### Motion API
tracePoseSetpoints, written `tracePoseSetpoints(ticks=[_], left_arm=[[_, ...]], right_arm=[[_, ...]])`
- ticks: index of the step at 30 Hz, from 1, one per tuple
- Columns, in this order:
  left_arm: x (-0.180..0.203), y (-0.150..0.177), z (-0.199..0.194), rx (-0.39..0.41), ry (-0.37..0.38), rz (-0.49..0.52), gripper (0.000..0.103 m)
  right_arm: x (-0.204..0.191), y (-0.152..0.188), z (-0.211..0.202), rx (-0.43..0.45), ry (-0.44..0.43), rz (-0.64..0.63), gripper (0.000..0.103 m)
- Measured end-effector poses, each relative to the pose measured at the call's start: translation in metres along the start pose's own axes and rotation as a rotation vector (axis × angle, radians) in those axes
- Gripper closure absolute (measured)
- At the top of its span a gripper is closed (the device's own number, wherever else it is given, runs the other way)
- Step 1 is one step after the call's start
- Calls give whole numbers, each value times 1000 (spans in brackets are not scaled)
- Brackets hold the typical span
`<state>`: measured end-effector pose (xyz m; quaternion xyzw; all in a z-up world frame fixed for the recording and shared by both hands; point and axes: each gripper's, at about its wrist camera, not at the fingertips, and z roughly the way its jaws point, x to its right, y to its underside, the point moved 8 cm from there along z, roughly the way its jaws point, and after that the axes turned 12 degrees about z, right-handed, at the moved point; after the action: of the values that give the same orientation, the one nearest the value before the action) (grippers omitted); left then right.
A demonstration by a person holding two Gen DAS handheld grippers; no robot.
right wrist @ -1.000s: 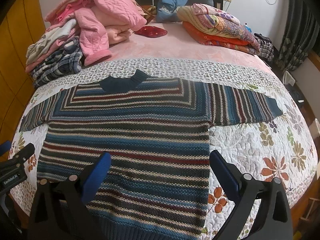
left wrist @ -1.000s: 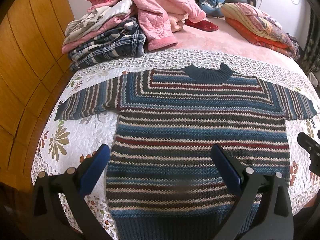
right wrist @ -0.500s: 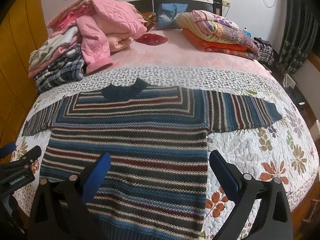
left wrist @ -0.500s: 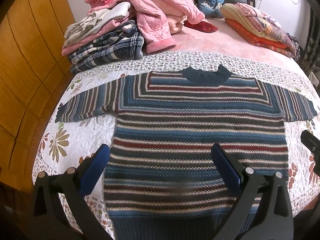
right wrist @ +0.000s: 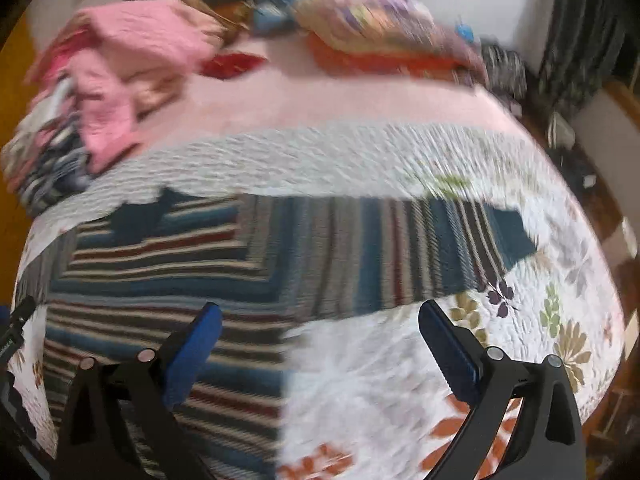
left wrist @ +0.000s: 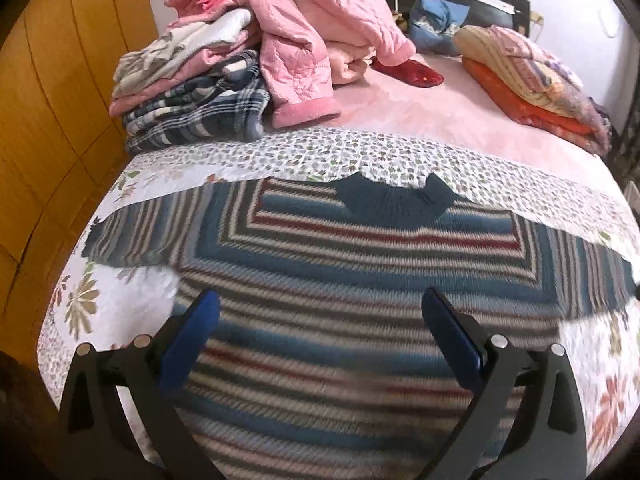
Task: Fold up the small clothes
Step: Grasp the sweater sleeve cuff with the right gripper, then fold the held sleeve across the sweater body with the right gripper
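Observation:
A striped knit sweater [left wrist: 344,280] in blue, red and cream lies flat on the floral quilt [left wrist: 304,152], dark blue collar [left wrist: 394,200] toward the headboard, both sleeves spread out. My left gripper [left wrist: 320,336] hovers open over the sweater's body, nothing between its blue pads. In the blurred right wrist view my right gripper [right wrist: 320,344] is open above the sweater's right armpit edge, below its right sleeve [right wrist: 420,248]. The sleeve's dark cuff [right wrist: 512,236] lies on the quilt [right wrist: 360,380]. The left gripper's black tip [right wrist: 16,320] shows at the far left edge.
A heap of pink jackets and plaid clothes [left wrist: 240,64] sits at the bed's back left. Folded colourful blankets [left wrist: 532,80] lie back right, a blue pillow [left wrist: 436,24] and a red item [left wrist: 412,74] between. A wooden wardrobe [left wrist: 52,120] stands along the left.
Both grippers have moved forward toward the collar end. The right one has also swung right, now over the sleeve side with motion blur. Both stay open.

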<state>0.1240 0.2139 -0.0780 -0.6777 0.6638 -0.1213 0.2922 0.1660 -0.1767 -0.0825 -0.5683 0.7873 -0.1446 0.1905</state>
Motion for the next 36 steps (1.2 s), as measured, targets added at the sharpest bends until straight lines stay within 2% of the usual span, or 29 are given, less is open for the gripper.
tracePoseSetpoints(ticks=[4,7,10,13,15,18,21,23,26,27,28,30,36], left_arm=[[30,-16,45,-37,14,26,3],[50,-24,71,-68,67,14,3],[67,-29,89,-72,90,26,3],[79,-29,102,-79,102,44,3],[84,-28,109,-89,115,44,3],[86,-27,120,-96,114,52,3],[86,-22,128,-105,101,69,3],[84,-21,130,-110,102,70,3],[79,-23,130,-107,101,61,3],[78,-24,130,-105,102,59,3],[76,-25,129,-102,102,55,3],[72,-28,127,-92,104,48,3],[62,-31,125,-85,102,42,3]], right_arm=[[99,-35,56,-81,56,163,5],[161,-49,84,-122,48,281,5],[208,-60,109,-137,42,378,9],[235,-60,132,-181,57,423,10],[247,-64,140,-180,66,440,10],[254,-70,153,-191,20,489,11],[257,-71,171,-216,-11,539,21],[258,-71,176,-204,20,548,23],[257,-76,176,-190,92,528,43],[256,-78,174,-176,92,524,64],[250,-82,172,-160,35,525,87],[249,-83,168,-161,-17,570,89],[258,-74,166,-137,77,568,90]])
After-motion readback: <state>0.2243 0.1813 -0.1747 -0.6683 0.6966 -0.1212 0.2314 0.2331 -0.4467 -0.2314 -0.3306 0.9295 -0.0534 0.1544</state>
